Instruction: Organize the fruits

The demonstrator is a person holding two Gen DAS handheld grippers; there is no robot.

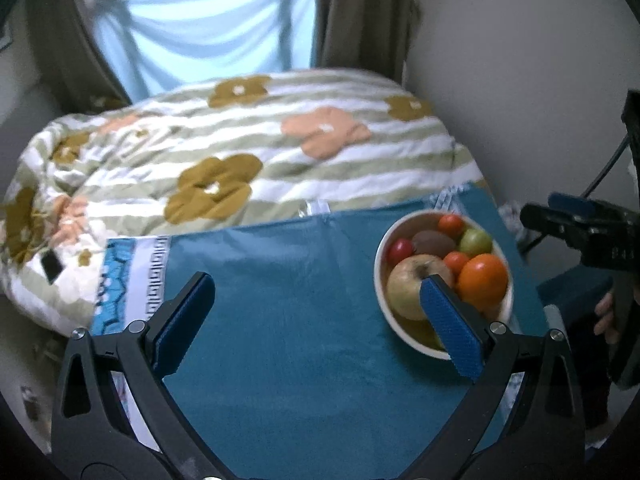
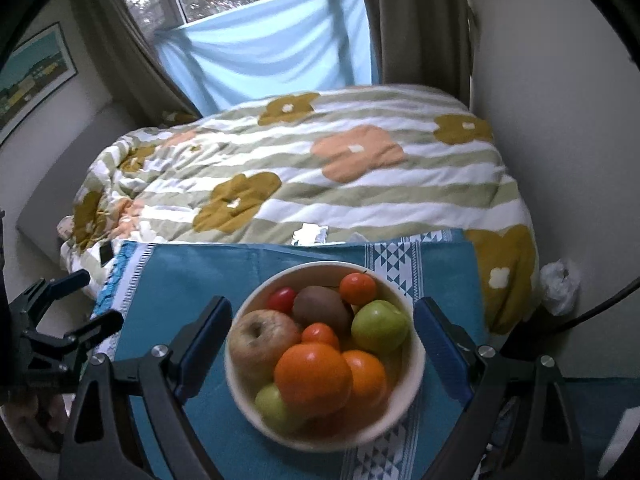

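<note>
A cream bowl (image 2: 316,267) stands on a teal cloth (image 2: 192,264). It holds a large orange (image 2: 312,376), a second orange (image 2: 366,376), a yellow-brown apple (image 2: 260,340), a green apple (image 2: 380,326), a kiwi (image 2: 320,308) and small red and orange fruits. My right gripper (image 2: 322,308) hovers above the bowl, open, its blue pads on either side and touching nothing. My left gripper (image 1: 320,312) is open over the bare cloth (image 1: 300,300). Its right finger (image 1: 452,324) covers part of the bowl (image 1: 382,248) and the apple (image 1: 408,288). Each gripper also appears at the edge of the other's view.
Behind the cloth lies a bed with a striped floral quilt (image 2: 320,168). A window with a light blue sheet (image 2: 272,52) and brown curtains is at the back. A white crumpled bag (image 2: 560,284) sits at the right by the wall. A hand (image 1: 604,312) grips the right tool.
</note>
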